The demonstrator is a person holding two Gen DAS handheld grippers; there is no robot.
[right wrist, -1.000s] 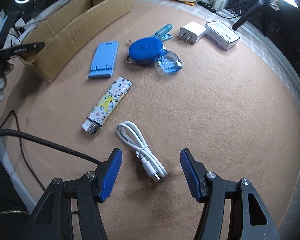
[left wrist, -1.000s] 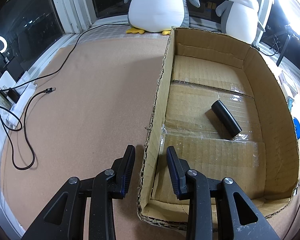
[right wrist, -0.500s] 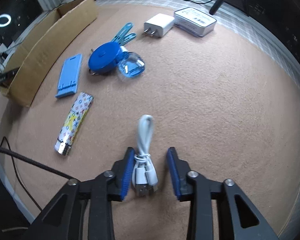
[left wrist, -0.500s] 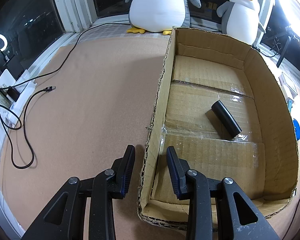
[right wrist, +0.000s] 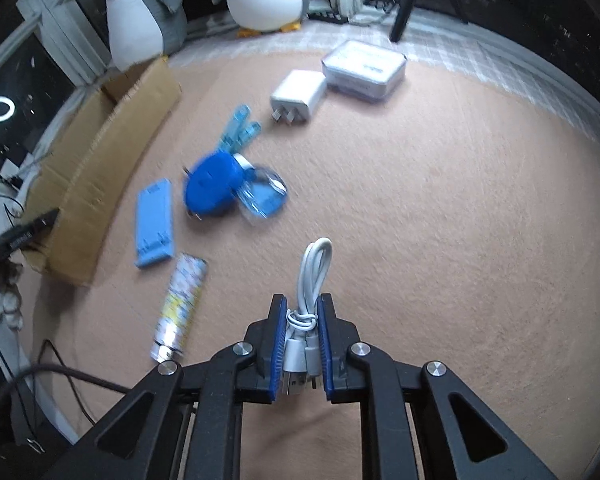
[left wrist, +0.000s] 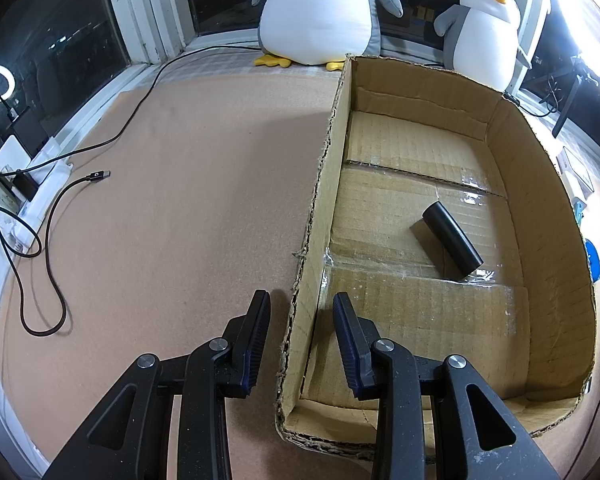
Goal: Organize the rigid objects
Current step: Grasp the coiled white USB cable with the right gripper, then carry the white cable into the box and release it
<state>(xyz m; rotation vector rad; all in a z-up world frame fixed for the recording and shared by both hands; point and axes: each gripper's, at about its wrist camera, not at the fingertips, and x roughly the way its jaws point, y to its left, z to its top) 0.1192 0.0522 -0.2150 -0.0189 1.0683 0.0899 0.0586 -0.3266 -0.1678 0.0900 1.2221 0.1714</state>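
My right gripper (right wrist: 302,312) is shut on a coiled white USB cable (right wrist: 310,280), whose loop sticks out ahead of the fingers. Beyond it on the tan mat lie a patterned lighter (right wrist: 180,304), a blue phone stand (right wrist: 155,222), a blue round tape measure (right wrist: 212,188), a clear blue item (right wrist: 266,198), blue clips (right wrist: 238,130), a white charger (right wrist: 298,94) and a grey box (right wrist: 364,66). My left gripper (left wrist: 302,308) straddles the left wall of the cardboard box (left wrist: 320,216) without pinching it. A black cylinder (left wrist: 452,240) lies inside the box.
Two plush penguins (left wrist: 320,8) (left wrist: 484,28) stand behind the box by the window. A black cable (left wrist: 48,240) loops across the mat at the left, near a white power strip (left wrist: 32,204). The cardboard box (right wrist: 100,172) shows at the left of the right wrist view.
The right gripper closed from wide open onto the white cable and has lifted and tilted, with the scene blurred. The left gripper and the box stayed still.
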